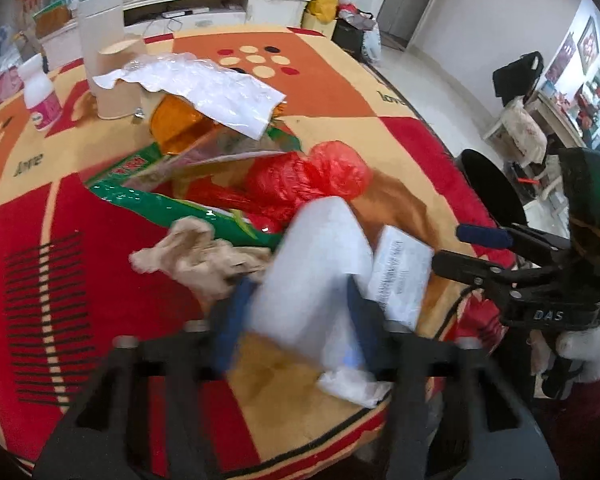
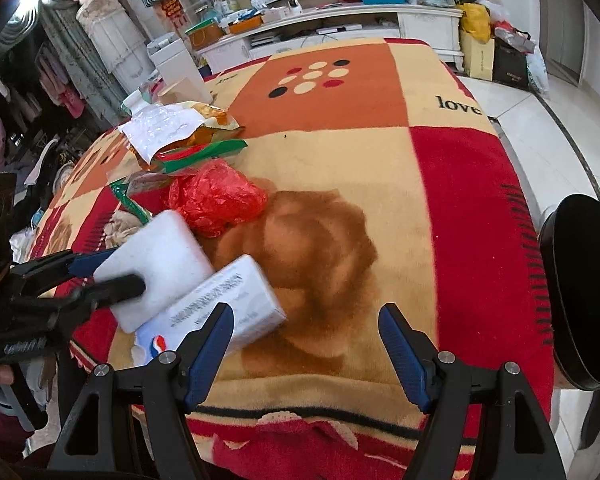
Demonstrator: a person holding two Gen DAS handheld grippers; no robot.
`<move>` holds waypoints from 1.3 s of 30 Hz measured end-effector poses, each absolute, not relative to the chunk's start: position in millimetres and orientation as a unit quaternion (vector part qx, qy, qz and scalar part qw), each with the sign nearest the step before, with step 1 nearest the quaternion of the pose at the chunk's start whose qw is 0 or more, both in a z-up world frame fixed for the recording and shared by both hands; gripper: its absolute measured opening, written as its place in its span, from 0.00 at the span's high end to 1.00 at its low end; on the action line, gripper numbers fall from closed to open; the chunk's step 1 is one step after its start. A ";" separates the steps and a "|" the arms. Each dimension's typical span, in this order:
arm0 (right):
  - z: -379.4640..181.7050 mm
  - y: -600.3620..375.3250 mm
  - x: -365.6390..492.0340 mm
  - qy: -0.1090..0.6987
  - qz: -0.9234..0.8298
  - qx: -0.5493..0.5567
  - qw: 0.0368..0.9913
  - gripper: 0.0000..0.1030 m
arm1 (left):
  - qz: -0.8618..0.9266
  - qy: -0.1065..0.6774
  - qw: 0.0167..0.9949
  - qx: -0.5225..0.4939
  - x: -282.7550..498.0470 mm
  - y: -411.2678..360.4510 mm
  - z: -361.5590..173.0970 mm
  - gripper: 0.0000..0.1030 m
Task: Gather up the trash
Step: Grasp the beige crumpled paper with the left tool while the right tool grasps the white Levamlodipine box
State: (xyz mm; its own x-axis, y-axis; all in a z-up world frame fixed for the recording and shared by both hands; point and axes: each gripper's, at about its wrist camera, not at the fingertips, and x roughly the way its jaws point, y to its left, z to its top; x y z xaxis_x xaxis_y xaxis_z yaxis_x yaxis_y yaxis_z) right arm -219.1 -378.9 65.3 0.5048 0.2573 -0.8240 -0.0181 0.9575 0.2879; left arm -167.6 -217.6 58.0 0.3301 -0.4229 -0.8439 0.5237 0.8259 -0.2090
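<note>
Looking along the left tongs (image 1: 300, 304), their blue fingers clamp a white foam block (image 1: 316, 264) from both sides, held over the blanket-covered desk (image 1: 100, 280). Just right of it lies a white printed box (image 1: 400, 276); behind it are a red plastic bag (image 1: 312, 184), a crumpled beige paper (image 1: 204, 256), a green wrapper (image 1: 148, 200) and a clear plastic sheet (image 1: 212, 92). The right tongs (image 1: 468, 252) reach in from the right.

From the right wrist, the right tongs (image 2: 306, 336) stand wide apart with nothing between them, above the desk's near edge (image 2: 480, 240). The foam block (image 2: 156, 264) overlaps the box (image 2: 236, 300), with the left tongs (image 2: 112, 272) gripping it. The red bag (image 2: 216, 196) lies just beyond.
</note>
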 end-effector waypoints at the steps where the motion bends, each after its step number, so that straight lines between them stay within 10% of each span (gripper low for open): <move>1: 65.8 -378.5 -219.3 0.491 0.081 0.121 0.859 0.29 | -0.295 0.504 0.811 0.042 -166.8 -214.1 58.7 0.64; 39: 55.6 -312.7 -182.3 0.529 0.146 0.135 0.825 0.28 | -0.157 0.464 0.855 -0.169 -173.6 -10.8 92.0 0.66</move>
